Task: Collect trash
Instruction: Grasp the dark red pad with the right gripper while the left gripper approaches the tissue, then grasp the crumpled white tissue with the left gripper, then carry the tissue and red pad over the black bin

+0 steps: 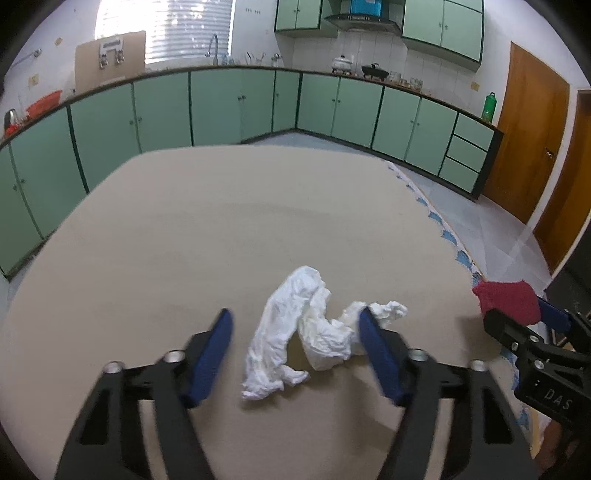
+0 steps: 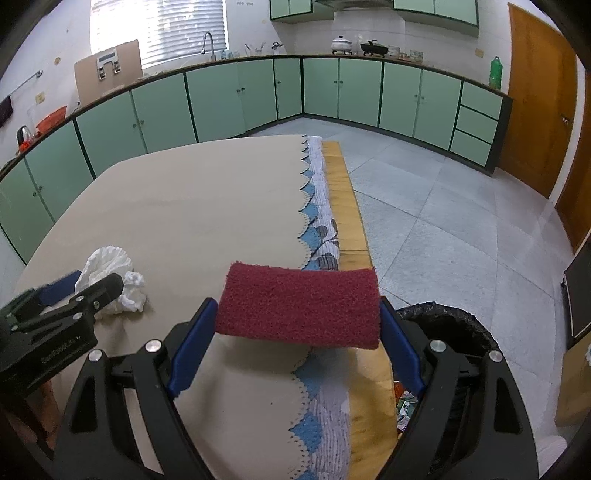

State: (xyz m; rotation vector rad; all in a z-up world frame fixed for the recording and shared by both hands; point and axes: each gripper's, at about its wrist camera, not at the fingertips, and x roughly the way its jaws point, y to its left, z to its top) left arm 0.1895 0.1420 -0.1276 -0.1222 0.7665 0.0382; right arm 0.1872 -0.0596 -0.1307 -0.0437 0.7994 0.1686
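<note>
We count two crumpled white tissues (image 1: 280,332) (image 1: 373,321) on the bench (image 1: 184,229), one dark red scouring pad (image 2: 299,306), one black-lined trash bin (image 2: 454,325), and two grippers (image 1: 295,350) (image 2: 295,339).

Green cabinets (image 2: 218,99) line white-walled kitchen; bright blinded window (image 2: 159,29).
</note>
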